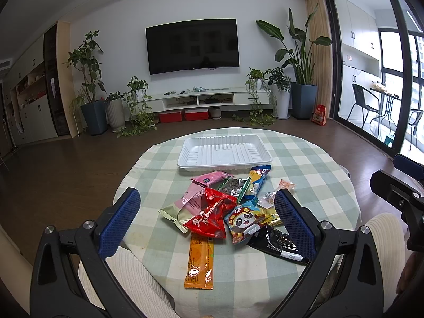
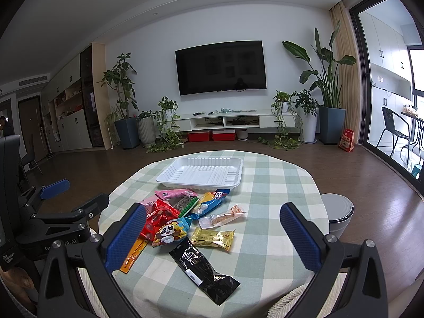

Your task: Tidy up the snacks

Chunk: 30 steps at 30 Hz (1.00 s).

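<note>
So I am at the start: both my left gripper (image 1: 208, 218) and right gripper (image 2: 213, 234) hover with jaws apart, empty. The snacks (image 1: 225, 209) lie heaped; the white tray (image 1: 185, 156), at 12 o'clock, is empty. Next I must choose one loose packet.

Left gripper body (image 2: 39, 241), frame's lower left: "Data Acquisition System". Black snack packet (image 2: 204, 270), white sticker: digits too small to read.
</note>
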Motion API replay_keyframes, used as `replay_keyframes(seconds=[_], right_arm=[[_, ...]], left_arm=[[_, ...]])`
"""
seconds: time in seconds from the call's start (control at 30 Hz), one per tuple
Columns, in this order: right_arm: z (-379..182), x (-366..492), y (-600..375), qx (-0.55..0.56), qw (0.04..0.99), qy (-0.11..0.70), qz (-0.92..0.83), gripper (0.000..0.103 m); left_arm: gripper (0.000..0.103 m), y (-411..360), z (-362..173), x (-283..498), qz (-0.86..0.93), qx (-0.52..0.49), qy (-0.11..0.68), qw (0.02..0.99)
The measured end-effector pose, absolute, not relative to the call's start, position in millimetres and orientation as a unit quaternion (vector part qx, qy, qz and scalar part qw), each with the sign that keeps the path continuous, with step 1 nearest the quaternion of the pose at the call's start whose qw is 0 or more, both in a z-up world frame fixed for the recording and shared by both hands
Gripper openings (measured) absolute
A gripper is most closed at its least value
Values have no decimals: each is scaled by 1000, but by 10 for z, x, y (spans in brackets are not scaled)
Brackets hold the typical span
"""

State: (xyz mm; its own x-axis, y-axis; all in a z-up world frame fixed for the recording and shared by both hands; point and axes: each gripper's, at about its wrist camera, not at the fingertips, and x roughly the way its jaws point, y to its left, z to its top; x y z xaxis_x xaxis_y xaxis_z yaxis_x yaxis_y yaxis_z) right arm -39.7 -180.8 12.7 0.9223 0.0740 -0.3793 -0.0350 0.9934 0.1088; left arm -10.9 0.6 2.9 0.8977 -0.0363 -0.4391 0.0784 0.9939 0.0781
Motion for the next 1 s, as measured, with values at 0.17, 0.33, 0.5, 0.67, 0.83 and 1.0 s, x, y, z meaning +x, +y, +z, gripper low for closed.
replay_keyframes(seconds=[0.17, 0.33, 0.5, 0.67, 0.83, 1.0], right_arm=[[122, -393, -1808, 50, 979, 195, 28, 103], [119, -390, -1807, 50, 979, 195, 28, 103], [124, -395, -1801, 50, 979, 195, 28, 103], [113, -386, -1804, 50, 979, 195, 28, 103], [117, -390, -1801, 51, 979, 195, 28, 103], [114, -387, -1803, 50, 979, 195, 28, 103]], left_arm=[[103, 8, 26, -108, -30, 47, 224, 973], [103, 12, 27, -107, -30, 46, 224, 973], [103, 11, 27, -108, -30, 47, 224, 973], [103, 11, 25, -108, -30, 47, 224, 973], [103, 13, 26, -107, -30, 46, 224, 973], [103, 13, 28, -106, -30, 47, 224, 973]])
